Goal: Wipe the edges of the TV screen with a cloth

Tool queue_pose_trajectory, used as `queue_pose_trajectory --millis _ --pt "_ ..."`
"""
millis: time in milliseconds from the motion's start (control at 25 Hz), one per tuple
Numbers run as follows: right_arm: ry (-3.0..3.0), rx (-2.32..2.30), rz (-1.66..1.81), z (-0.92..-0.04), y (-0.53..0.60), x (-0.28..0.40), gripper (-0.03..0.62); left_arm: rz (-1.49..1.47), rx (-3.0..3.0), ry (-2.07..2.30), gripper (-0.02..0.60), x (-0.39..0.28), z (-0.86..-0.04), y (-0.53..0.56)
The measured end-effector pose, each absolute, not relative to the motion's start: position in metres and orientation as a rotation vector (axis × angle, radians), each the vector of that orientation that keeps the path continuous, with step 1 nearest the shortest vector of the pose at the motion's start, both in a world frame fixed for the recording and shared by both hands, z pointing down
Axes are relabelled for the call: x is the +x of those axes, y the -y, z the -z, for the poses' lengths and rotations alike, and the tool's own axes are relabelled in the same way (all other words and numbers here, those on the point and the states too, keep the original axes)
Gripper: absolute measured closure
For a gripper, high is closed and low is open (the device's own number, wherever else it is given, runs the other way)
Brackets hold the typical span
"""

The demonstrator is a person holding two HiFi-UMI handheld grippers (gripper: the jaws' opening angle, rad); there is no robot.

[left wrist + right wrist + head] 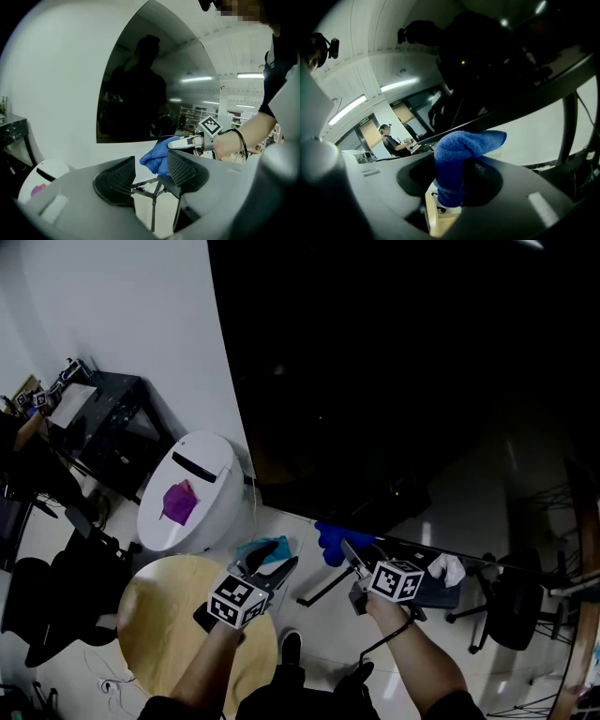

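— While the blue cloth [457, 150] is pinched between the almost closed jaws of the right gripper [451, 180], where is it seen?

— It is seen right up at the bottom edge of the TV screen [403, 381]. Its top end is flopped over to one side, along the dark edge. Its other end is tucked down between the jaws.

— And how is the left gripper [151, 174] held?

— Its jaws are set partly apart, and nothing is gripped by them. The cloth is seen past the gap, not inside it.

— Are the two grippers placed close together?

— Yes, they are held side by side under the screen, with the left one just beside the right. A round wooden table [159, 624] is seen under the left one.
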State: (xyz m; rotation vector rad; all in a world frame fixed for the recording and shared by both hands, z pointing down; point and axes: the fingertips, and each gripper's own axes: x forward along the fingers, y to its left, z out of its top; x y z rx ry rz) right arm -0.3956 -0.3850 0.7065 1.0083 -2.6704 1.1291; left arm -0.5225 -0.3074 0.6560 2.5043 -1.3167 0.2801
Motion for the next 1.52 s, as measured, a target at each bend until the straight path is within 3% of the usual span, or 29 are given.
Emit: queue_pose_trajectory --millis 720,800,1000,1280,1440,1520 --pt "2.707 0.66 -1.114 -0.701 0.377 -0.574 0.442 -0.364 2.432 1.573 0.374 -0.642 -0.657 0.296" --pt "2.711 0.625 -1.102 -0.701 0.375 -0.589 0.442 -0.399 2.451 1.576 0.371 -0.647 -0.659 0.295" --pt "2.729 0.529 -1.077 -0.697 0.365 -0.621 0.443 -0.588 2.514 1.54 0.29 -0.653 -0.665 0.301" --pt "2.781 0.391 -1.048 -0.678 0.342 -0.643 0.442 -0.803 2.611 1.441 0.264 -0.646 -0.672 0.321" --pt "2.798 0.31 -1.049 -0.663 0.329 -0.655 0.441 -0.823 2.635 1.398 0.262 -0.64 -0.676 0.323" --pt "2.79 0.298 -1.049 -0.661 0.327 -0.656 0.439 -0.8 2.625 1.442 0.305 -0.643 -0.674 0.325"
